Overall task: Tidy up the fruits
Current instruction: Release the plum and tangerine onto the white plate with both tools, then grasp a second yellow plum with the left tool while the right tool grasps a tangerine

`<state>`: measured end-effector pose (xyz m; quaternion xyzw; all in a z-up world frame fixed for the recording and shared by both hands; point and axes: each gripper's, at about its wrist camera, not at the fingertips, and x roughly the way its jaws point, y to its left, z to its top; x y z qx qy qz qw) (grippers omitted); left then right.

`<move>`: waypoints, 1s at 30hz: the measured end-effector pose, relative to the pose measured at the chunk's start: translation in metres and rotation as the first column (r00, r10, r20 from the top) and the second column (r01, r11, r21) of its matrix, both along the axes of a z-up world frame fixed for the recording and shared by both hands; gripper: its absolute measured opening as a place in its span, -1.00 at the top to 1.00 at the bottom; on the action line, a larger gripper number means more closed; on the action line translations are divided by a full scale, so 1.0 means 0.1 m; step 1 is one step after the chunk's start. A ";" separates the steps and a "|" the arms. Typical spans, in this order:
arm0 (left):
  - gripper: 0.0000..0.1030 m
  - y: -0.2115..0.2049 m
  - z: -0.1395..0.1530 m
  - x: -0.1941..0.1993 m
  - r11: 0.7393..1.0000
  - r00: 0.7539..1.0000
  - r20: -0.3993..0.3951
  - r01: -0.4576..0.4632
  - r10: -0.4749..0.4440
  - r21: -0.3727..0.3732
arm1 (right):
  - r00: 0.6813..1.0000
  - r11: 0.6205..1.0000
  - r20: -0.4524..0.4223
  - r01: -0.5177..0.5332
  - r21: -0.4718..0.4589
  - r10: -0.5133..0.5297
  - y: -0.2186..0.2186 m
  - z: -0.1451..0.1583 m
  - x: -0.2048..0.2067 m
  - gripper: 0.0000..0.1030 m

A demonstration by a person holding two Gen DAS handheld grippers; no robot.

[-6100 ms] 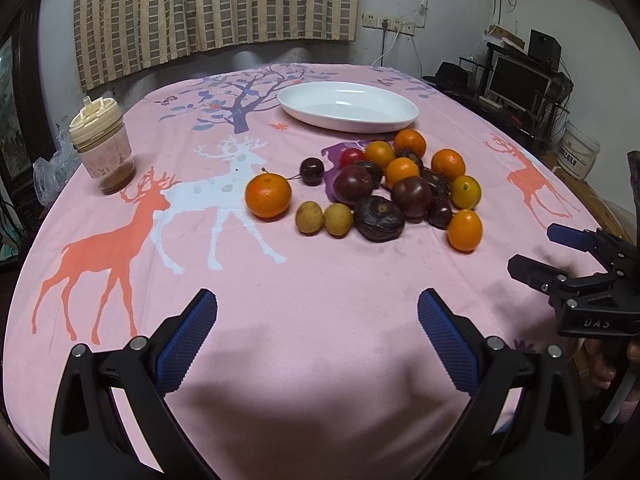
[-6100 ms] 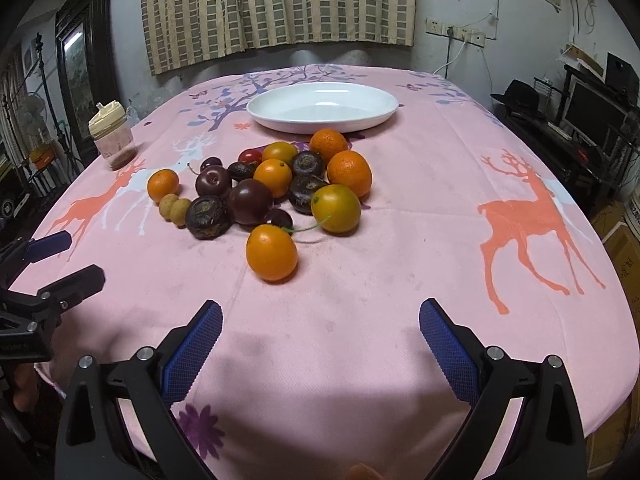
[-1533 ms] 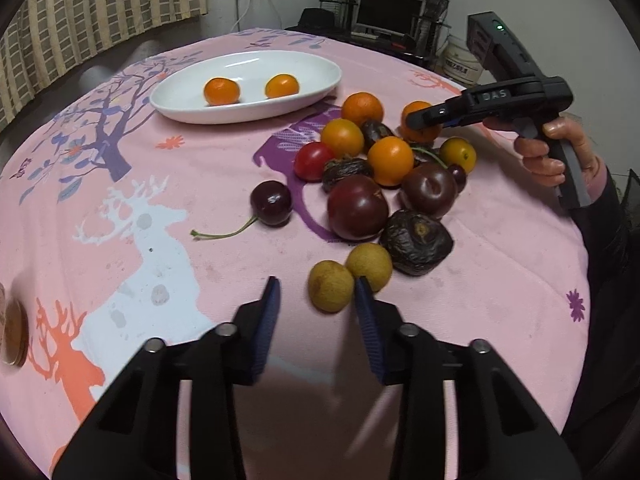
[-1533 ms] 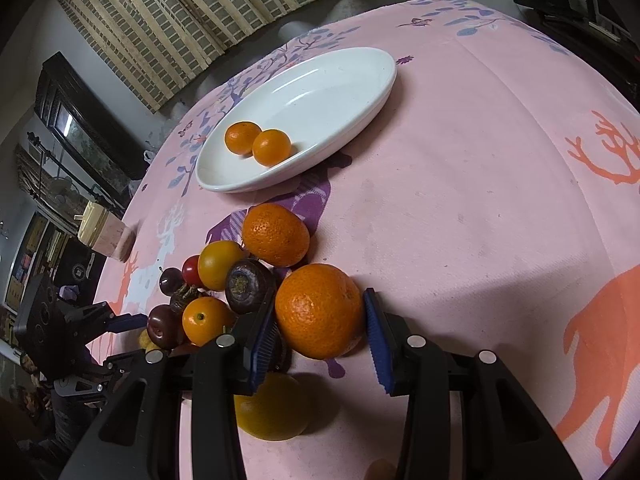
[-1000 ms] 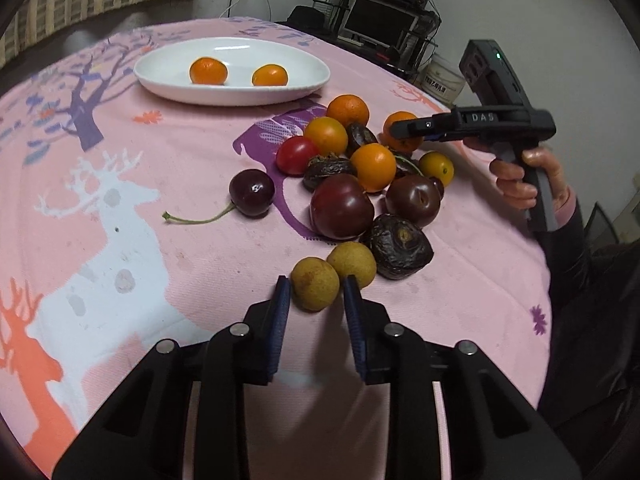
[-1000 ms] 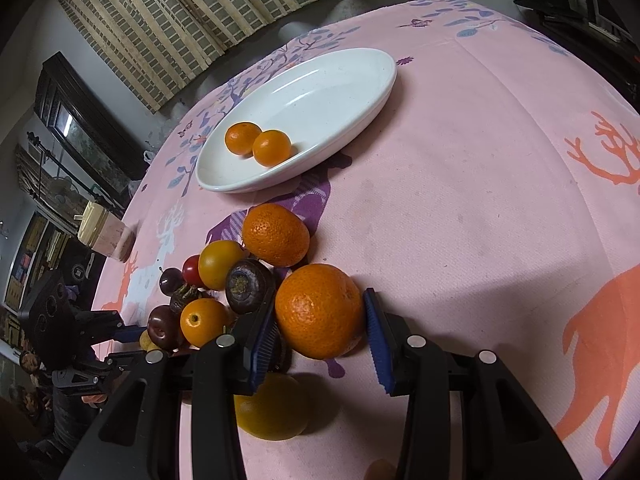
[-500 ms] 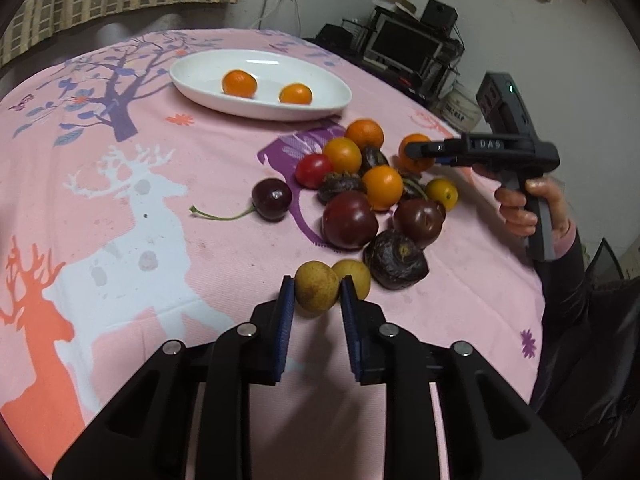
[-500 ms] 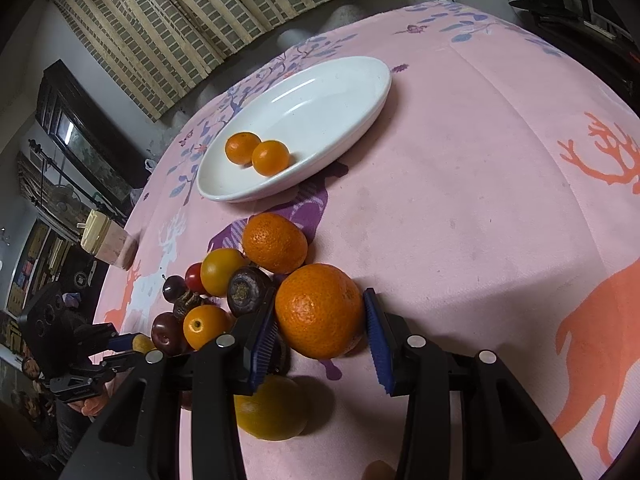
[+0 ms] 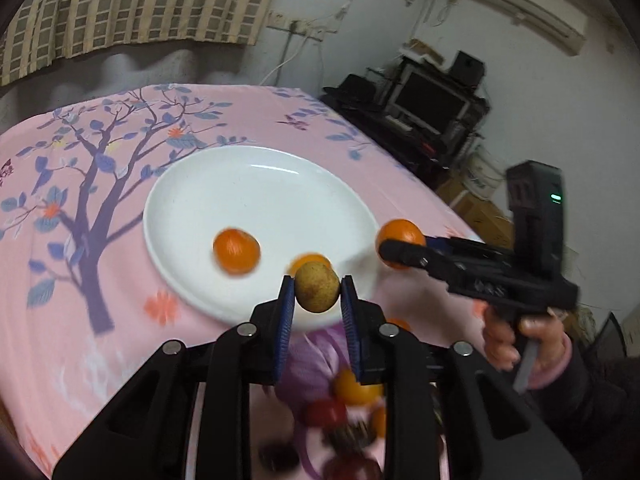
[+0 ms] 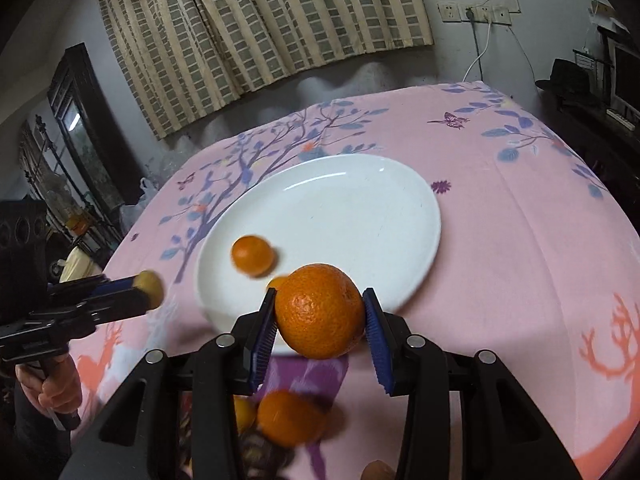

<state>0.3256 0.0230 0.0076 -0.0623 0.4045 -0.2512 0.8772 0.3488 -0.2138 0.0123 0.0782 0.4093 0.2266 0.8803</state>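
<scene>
Jaws of the left gripper (image 9: pixel 317 293) pinch a small brown fruit (image 9: pixel 317 286) across its middle; right gripper (image 10: pixel 320 316) clamps a firm orange (image 10: pixel 320 311). Both hang at the white plate's (image 10: pixel 360 216) near rim; round, light, likely to roll.

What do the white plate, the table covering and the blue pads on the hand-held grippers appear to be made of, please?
White plate: probably glazed ceramic; smooth and glossy, with bright highlights, though melamine cannot be ruled out.
Table covering: printed fabric, matte pink with tree and deer motifs, draping in soft folds over the edge.
Blue pads: look like ribbed rubber or soft plastic; fine ridges show along their faces.
</scene>
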 end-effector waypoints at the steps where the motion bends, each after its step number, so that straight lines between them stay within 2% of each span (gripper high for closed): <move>1: 0.55 -0.07 -0.05 0.13 1.000 1.000 -0.015 -0.009 0.010 0.022 | 1.000 1.000 -0.012 0.000 -0.001 0.000 0.02 -0.04 0.11 0.17; 6: 0.52 -0.23 -0.30 0.45 0.983 0.995 -0.041 -0.078 0.086 0.168 | 0.999 1.000 -0.042 -0.009 -0.029 0.008 0.09 -0.20 0.38 0.14; 7: 0.14 -0.21 -0.29 0.44 0.980 0.994 -0.036 -0.097 0.105 0.176 | 0.999 0.999 -0.049 -0.021 -0.025 0.020 0.10 -0.21 0.40 -0.01; 8: -0.20 -0.18 -0.27 0.41 0.978 0.992 -0.029 -0.115 0.122 0.172 | 0.998 1.000 -0.051 -0.023 -0.020 0.022 0.08 -0.21 0.37 -0.05; 9: -0.68 -0.13 -0.22 0.34 0.976 0.989 -0.007 -0.147 0.150 0.158 | 0.999 1.000 -0.048 -0.024 -0.017 0.023 0.07 -0.20 0.33 -0.06; 10: -0.80 -0.08 -0.16 0.26 0.973 0.983 0.026 -0.182 0.180 0.140 | 0.999 0.999 -0.039 -0.030 -0.010 0.030 0.05 -0.14 0.27 -0.08; 14: -0.81 0.08 0.03 -0.09 0.965 0.971 0.078 -0.234 0.226 0.117 | 0.999 0.999 -0.014 -0.042 0.003 0.042 -0.01 0.04 0.00 -0.19; 17: -0.88 0.21 0.06 -0.43 0.961 0.963 0.087 -0.262 0.255 0.087 | 0.995 0.995 -0.046 -0.084 0.044 0.086 0.00 0.03 -0.22 -0.19; 20: -0.89 0.36 -0.02 -0.77 0.949 0.949 0.091 -0.309 0.303 0.060 | 0.990 0.993 -0.094 -0.104 0.053 0.109 0.01 -0.08 -0.38 -0.19; 24: -0.89 0.54 -0.21 -1.13 0.932 0.932 0.081 -0.358 0.353 0.052 | 0.987 0.995 -0.126 -0.099 -0.007 0.097 0.04 -0.23 -0.47 -0.19; 30: -0.89 0.77 -0.36 -1.50 0.940 0.939 0.057 -0.341 0.338 0.034 | 0.980 0.994 -0.172 -0.105 -0.009 0.102 0.07 -0.38 -0.48 -0.18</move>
